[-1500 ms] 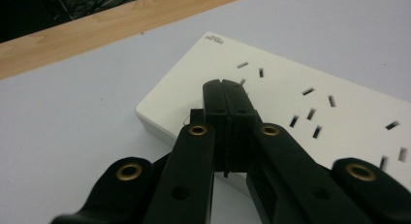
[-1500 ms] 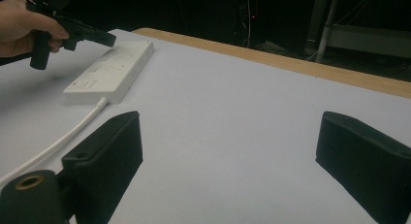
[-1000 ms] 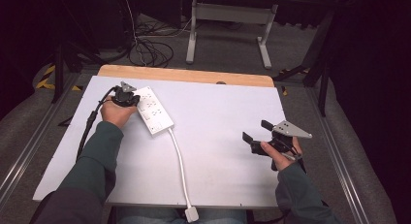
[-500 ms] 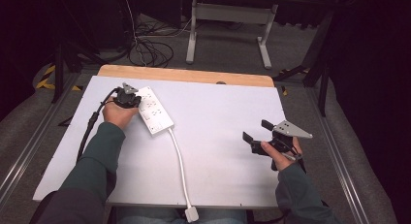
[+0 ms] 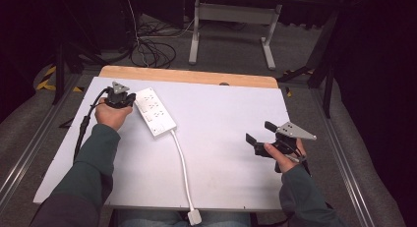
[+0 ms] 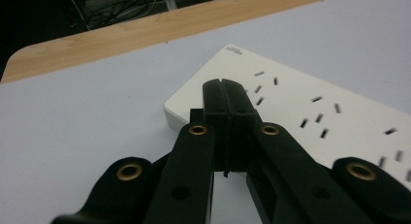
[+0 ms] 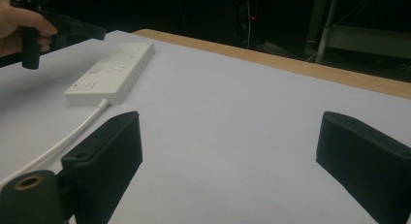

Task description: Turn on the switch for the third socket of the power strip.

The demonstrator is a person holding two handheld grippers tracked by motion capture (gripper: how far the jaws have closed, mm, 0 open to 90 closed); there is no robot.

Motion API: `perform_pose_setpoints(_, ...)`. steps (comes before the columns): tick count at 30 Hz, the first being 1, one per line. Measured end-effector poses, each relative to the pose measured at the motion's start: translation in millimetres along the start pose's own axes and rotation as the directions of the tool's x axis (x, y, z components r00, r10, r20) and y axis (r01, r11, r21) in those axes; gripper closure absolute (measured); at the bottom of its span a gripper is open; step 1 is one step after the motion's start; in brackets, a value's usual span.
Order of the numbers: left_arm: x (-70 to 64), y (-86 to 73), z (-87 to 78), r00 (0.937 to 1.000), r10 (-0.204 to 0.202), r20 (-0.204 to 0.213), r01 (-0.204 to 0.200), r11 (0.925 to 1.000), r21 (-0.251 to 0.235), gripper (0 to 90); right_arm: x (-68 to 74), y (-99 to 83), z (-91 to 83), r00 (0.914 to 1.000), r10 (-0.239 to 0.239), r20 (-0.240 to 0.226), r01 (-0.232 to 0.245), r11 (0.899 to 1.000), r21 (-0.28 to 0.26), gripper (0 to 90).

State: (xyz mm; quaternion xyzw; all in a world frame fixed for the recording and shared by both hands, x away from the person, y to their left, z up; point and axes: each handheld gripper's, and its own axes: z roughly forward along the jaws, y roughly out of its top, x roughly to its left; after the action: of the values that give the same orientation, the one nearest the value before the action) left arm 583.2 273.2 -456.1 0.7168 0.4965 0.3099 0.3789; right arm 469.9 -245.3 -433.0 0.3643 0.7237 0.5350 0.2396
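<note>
A white power strip (image 5: 155, 111) lies at an angle on the left part of the white table top (image 5: 221, 109), its white cord (image 5: 181, 163) running to a plug (image 5: 194, 217) at the front edge. My left gripper (image 5: 132, 98) is shut with nothing between its jaws, its tip right at the strip's far left end; in the left gripper view the closed tips (image 6: 228, 95) rest against the power strip (image 6: 310, 117). My right gripper (image 5: 256, 137) is held open above the table at the right, empty, and its own view shows the power strip (image 7: 114, 71) far off to its left.
The board's wooden back edge (image 5: 187, 75) lies beyond the white surface. Metal rails (image 5: 29, 148) run along both sides of the table. A desk frame (image 5: 231, 25) and loose cables (image 5: 147, 50) sit on the floor behind.
</note>
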Motion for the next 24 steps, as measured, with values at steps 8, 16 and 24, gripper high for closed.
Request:
perform_pose_setpoints(8,2.0,1.5,-40.6,0.9985,-0.042,0.034,0.046,0.9922,-0.116,89.9,1.1,0.9,1.4,1.0,-0.007,0.004,0.007,1.0,0.003,9.8)
perform_pose_setpoints(16,6.4,-4.9,-75.1,0.9962,-0.072,0.049,0.079,0.9798,-0.183,89.9,1.5,1.8,5.3,0.9999,-0.016,0.003,0.016,1.0,0.01,9.8)
perform_pose_setpoints(24,7.9,-11.8,-105.9,0.9927,-0.106,0.057,0.117,0.9611,-0.25,89.9,2.0,2.2,6.6,0.9997,-0.023,0.003,0.023,1.0,0.013,9.9)
